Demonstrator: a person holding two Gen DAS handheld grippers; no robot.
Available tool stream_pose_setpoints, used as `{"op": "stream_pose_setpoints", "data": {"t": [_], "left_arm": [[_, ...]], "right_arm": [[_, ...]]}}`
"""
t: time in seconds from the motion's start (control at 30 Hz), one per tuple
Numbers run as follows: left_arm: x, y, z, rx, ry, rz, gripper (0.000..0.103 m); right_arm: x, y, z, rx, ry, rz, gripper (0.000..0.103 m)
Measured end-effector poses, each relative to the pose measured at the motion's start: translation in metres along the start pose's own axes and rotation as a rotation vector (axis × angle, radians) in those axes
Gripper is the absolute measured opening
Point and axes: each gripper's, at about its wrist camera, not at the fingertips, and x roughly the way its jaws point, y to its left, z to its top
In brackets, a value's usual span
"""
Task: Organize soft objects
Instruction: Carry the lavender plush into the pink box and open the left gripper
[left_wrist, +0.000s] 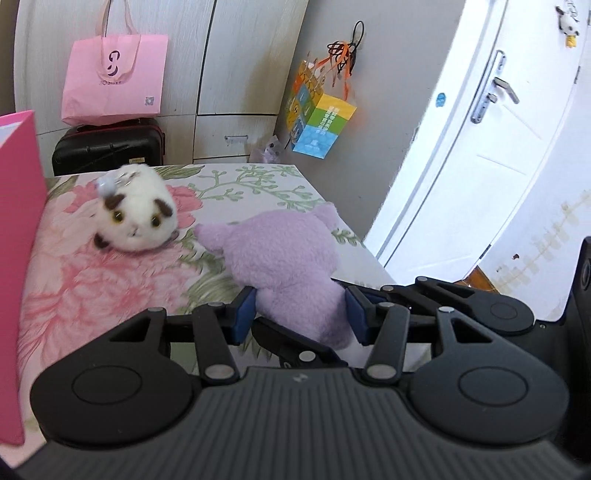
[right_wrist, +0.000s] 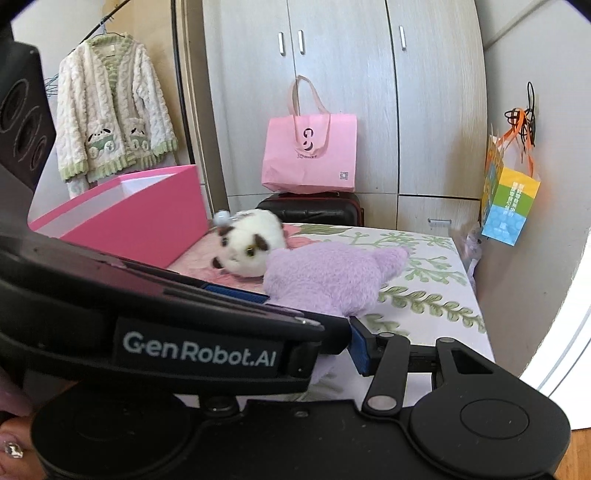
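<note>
A purple plush toy (left_wrist: 284, 258) lies on the floral bed (left_wrist: 110, 280); it also shows in the right wrist view (right_wrist: 332, 277). My left gripper (left_wrist: 301, 314) has its blue pads on both sides of the toy's lower part and is shut on it. A white plush with brown ears (left_wrist: 136, 214) lies to its left, also seen in the right wrist view (right_wrist: 247, 243). A pink box (right_wrist: 129, 214) stands open on the bed at the left. My right gripper (right_wrist: 314, 347) is by the toy's near end; its left finger is hidden behind the left gripper's body, so its state is unclear.
A pink tote bag (right_wrist: 310, 155) sits on a black suitcase (right_wrist: 314, 210) by the wardrobe. A colourful gift bag (right_wrist: 506, 199) hangs on the wall. A white door (left_wrist: 480, 129) stands at the right. A cardigan (right_wrist: 110, 110) hangs at the left.
</note>
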Motion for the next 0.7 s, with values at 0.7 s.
{"op": "stream_pose_setpoints", "data": {"t": [0.7], "left_arm": [[-0.137,0.037,-0.064,-0.005,-0.022,0.064,0.048]], "right_arm": [[-0.064,0.13,-0.024,-0.143,-0.013,0.105,0.057]]}}
